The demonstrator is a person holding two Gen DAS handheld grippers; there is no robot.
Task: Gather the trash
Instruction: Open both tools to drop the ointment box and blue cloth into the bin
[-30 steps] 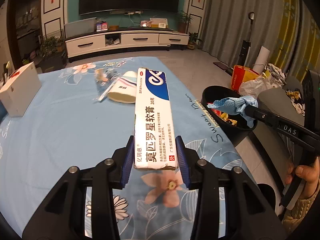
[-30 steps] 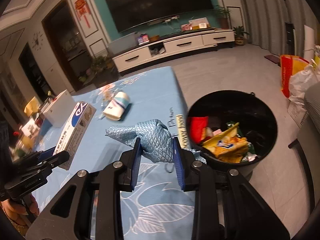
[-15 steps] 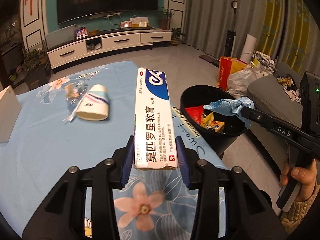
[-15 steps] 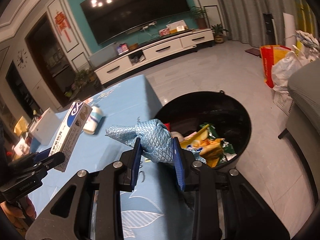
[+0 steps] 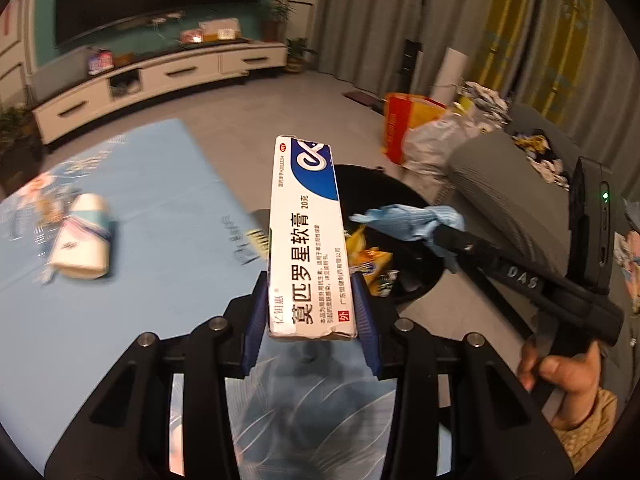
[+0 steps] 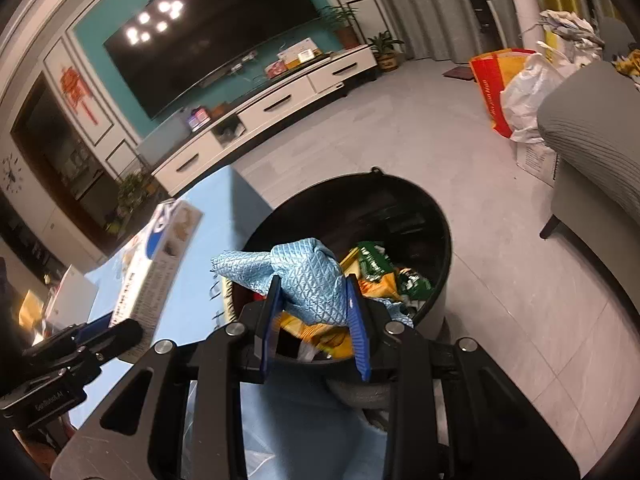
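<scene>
Trash in both grippers: a crumpled blue cloth [image 6: 310, 280] is pinched between the right gripper's [image 6: 314, 316] fingers, directly over the near rim of the black bin [image 6: 436, 216]. The left gripper's [image 5: 312, 320] fingers clamp a long ointment box [image 5: 306, 236], its long axis pointing forward toward the bin just beyond the counter [image 5: 120, 312] edge. The bin holds snack wrappers [image 6: 380, 276]. Farther left on the counter lies a paper cup [image 5: 82, 236].

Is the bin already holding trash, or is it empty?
Partly filled. The right wrist view looks into the open black bin: yellow and green wrappers lie inside, with dark wall showing above them. How deep the pile goes cannot be told.
</scene>
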